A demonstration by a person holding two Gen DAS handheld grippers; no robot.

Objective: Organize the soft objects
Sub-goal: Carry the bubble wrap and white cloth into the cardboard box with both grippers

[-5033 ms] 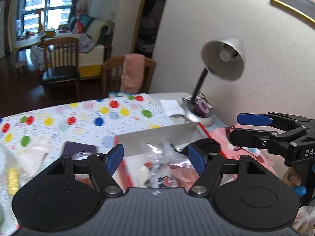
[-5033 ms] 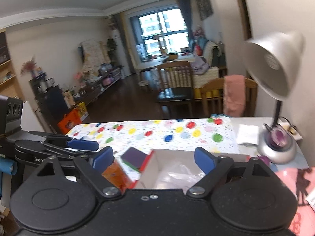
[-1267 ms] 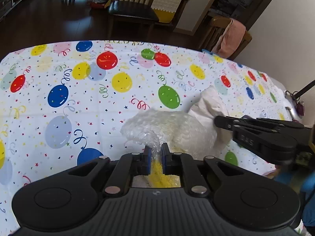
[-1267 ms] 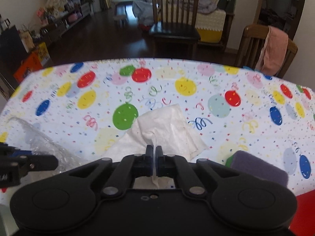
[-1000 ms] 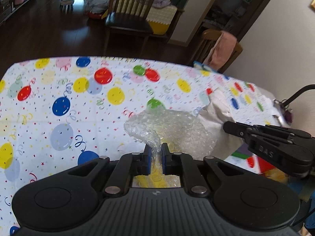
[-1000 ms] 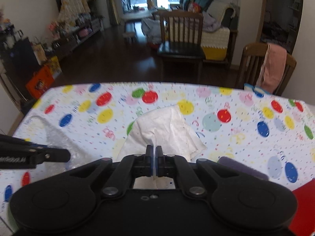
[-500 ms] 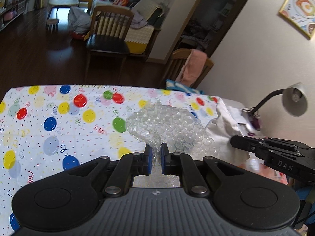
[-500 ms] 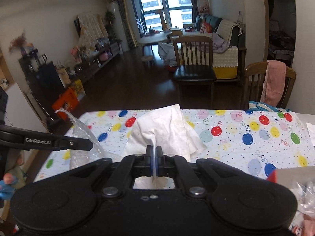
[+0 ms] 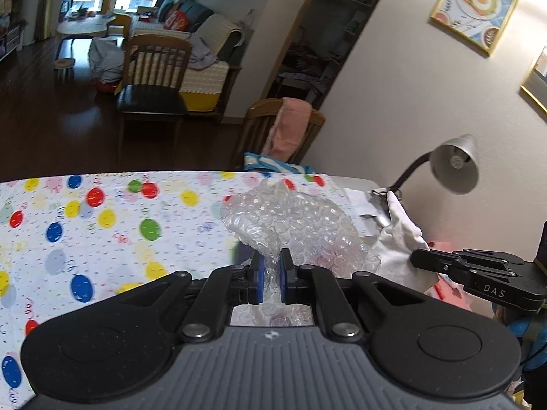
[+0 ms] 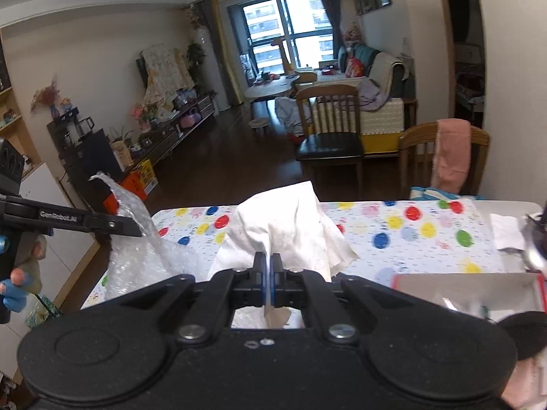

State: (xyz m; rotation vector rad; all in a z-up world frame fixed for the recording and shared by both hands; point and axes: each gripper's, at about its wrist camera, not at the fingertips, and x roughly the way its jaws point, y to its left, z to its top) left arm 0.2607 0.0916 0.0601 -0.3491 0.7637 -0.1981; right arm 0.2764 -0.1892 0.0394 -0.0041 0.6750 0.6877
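My left gripper is shut on a crumpled sheet of clear bubble wrap, which hangs in the air above the balloon-print tablecloth. My right gripper is shut on a white paper tissue, also lifted off the table. In the left wrist view the right gripper reaches in from the right with the tissue draped ahead of it. In the right wrist view the left gripper comes in from the left with the bubble wrap hanging from it.
A grey desk lamp stands by the wall at the right. A white box with a red edge holding plastic-wrapped items sits at the lower right. A wooden chair with a pink towel stands beyond the table. A blue-gloved hand holds the left gripper.
Both grippers have risen off the tablecloth and swung right toward the lamp and box, carrying the bubble wrap and the tissue. Both grips stayed shut.
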